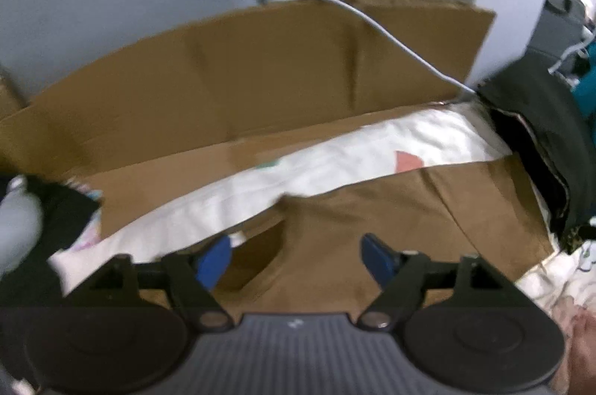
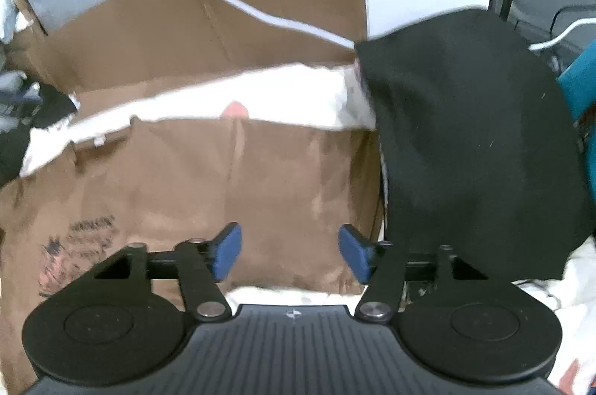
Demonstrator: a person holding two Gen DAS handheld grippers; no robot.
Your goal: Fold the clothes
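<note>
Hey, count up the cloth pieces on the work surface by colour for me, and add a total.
Brown: 1, the brown garment spread flat in front of both claws.
Black: 1, the black garment lying to the right of it.
White with coloured shapes: 1, the white sheet underneath.
Total: 3

A white patterned bedsheet (image 2: 283, 93) carries flattened brown cardboard (image 2: 208, 194) — and just right of the cardboard, a black garment (image 2: 469, 142).
</note>
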